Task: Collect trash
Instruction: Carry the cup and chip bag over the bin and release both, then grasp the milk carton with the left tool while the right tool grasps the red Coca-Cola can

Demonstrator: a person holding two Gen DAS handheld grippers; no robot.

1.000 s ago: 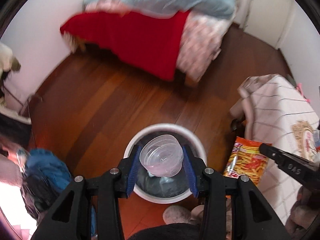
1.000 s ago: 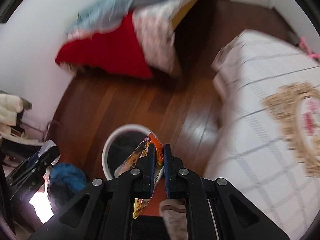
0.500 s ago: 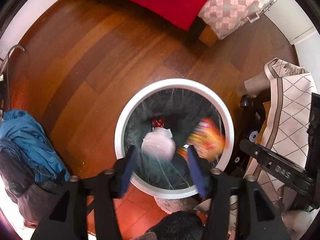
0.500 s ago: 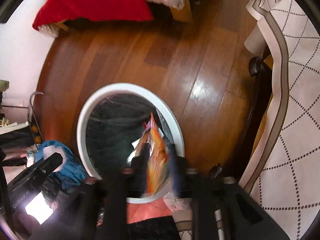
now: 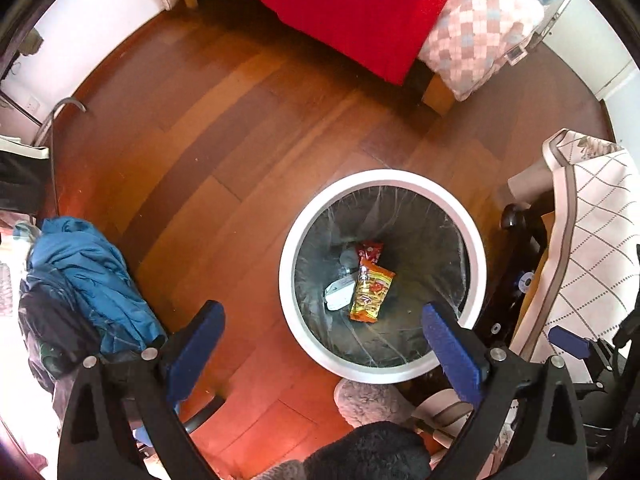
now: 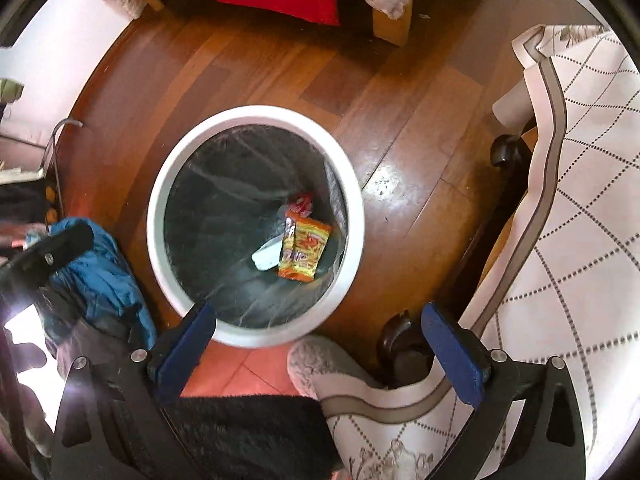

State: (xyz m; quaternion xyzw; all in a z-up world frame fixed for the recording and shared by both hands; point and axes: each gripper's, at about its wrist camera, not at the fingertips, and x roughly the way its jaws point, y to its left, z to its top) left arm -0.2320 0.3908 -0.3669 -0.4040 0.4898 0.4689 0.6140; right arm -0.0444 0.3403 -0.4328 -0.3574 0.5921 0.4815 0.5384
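A round white trash bin (image 5: 296, 236) with a dark liner stands on the wooden floor; it also shows in the right wrist view (image 6: 160, 184). Inside lie an orange snack bag (image 5: 370, 290) (image 6: 304, 248), a small red wrapper (image 5: 370, 250) (image 6: 302, 204) and a clear plastic cup on its side (image 5: 338, 296) (image 6: 266, 256). My left gripper (image 5: 322, 334) is open and empty above the bin's near rim. My right gripper (image 6: 320, 336) is open and empty above the bin's near right side.
A bed with a red blanket (image 5: 340, 4) stands at the far side. A blue jacket (image 5: 88, 276) lies in a pile left of the bin. A table with a white quilted cloth (image 6: 580, 220) stands to the right, its dark leg (image 5: 516, 248) near the bin. Grey slippers (image 6: 324, 364) are below.
Both grippers opened wide. The clear cup fell from the left gripper and the orange snack bag from the right gripper into the bin. Both cameras tilted down over the bin.
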